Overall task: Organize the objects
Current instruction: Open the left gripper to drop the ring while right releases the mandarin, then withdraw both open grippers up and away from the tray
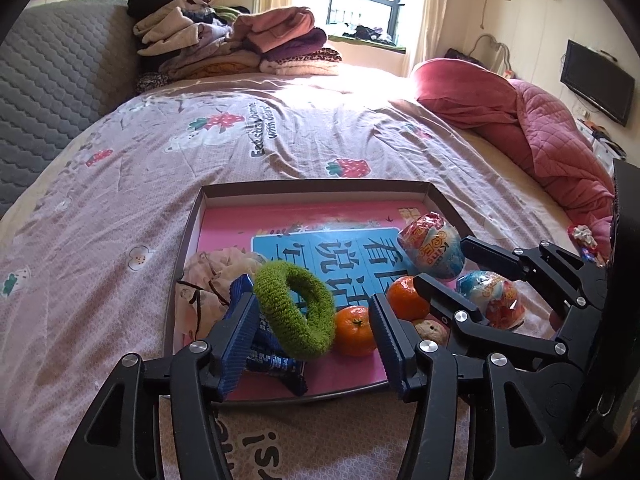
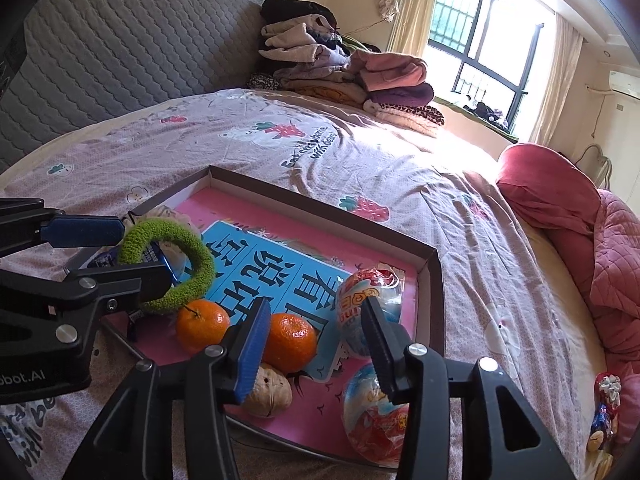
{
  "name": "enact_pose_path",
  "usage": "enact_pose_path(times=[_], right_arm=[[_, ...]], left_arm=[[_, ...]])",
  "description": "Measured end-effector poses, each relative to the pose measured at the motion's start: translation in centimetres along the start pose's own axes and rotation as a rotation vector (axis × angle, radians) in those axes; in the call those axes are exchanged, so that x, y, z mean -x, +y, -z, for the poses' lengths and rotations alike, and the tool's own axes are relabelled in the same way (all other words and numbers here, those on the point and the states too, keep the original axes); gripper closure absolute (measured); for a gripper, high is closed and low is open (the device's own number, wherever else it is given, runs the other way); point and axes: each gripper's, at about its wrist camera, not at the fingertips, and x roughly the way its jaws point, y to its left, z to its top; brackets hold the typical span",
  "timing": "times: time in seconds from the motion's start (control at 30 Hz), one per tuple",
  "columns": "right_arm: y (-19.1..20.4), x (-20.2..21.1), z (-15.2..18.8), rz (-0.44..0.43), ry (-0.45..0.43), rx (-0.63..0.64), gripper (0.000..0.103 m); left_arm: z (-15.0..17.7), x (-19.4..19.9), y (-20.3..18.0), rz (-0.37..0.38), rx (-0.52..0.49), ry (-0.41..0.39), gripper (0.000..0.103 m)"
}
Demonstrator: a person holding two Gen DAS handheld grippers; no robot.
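A shallow brown box tray [image 1: 316, 189] [image 2: 434, 276] with a pink and blue printed bottom lies on the bed. In it are a green knitted ring [image 1: 296, 310] [image 2: 170, 266], two oranges [image 1: 354, 330] [image 2: 289, 342], a walnut [image 1: 431, 330] [image 2: 267, 394], two wrapped toy eggs [image 1: 434, 246] [image 2: 374, 420], blue snack packets [image 1: 270, 354] and a beige pouch [image 1: 208, 284]. My left gripper [image 1: 314, 322] is open over the tray's near edge, with the green ring leaning against its left finger. My right gripper [image 2: 314, 322] is open over the tray, above an orange.
The bed has a pink strawberry sheet [image 1: 224, 152]. A pile of folded clothes [image 1: 236, 42] sits at the far side by the grey headboard [image 1: 44, 92]. A red quilt [image 1: 520, 120] lies to the right. A wrapped candy [image 2: 604, 412] lies on the bed right of the tray.
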Motion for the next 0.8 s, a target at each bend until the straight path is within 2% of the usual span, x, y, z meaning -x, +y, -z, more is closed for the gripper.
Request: enact_pose_path(times=[0.47,0.8], right_arm=[[-1.3,2.6,-0.8,-0.01,-0.05,-0.082,0.052],[-2.6,4.0,-1.3,-0.009,-0.073,-0.11,0.051]], left_arm=[[-0.8,2.2,-0.6,-0.012,-0.01,-0.038,0.031],[-1.2,3.9,-1.2,-0.039,-0.026,-0.08,0.029]])
